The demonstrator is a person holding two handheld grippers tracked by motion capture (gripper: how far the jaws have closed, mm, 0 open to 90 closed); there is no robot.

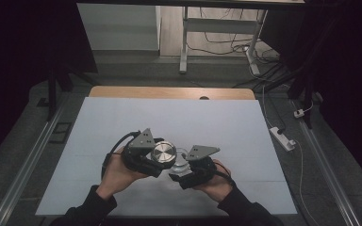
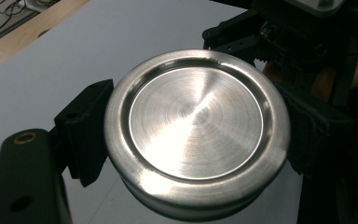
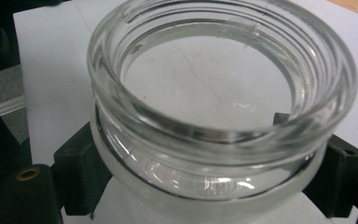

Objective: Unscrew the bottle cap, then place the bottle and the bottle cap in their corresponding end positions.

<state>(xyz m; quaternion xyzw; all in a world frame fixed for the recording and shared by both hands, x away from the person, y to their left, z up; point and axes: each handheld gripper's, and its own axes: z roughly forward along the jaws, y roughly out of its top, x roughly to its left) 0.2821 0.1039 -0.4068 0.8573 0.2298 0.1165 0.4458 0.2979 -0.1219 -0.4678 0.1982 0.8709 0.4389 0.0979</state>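
A round brushed-metal lid (image 2: pixel 196 128) sits between the jaws of my left gripper (image 2: pixel 191 135), which is shut on its rim. In the high view the metal lid (image 1: pixel 163 153) faces up, held by the left gripper (image 1: pixel 156 159) above the white sheet. A clear glass jar (image 3: pixel 214 93) with a threaded, open mouth is clamped between the jaws of my right gripper (image 3: pixel 209 172). From above, the glass jar (image 1: pixel 181 162) is just right of the lid, in the right gripper (image 1: pixel 183 170). Lid and jar are close together, apart.
A white sheet (image 1: pixel 122 117) covers the wooden table (image 1: pixel 169 92). A power strip (image 1: pixel 283 138) and cables lie on the floor to the right. A white desk frame (image 1: pixel 185 42) stands beyond the table.
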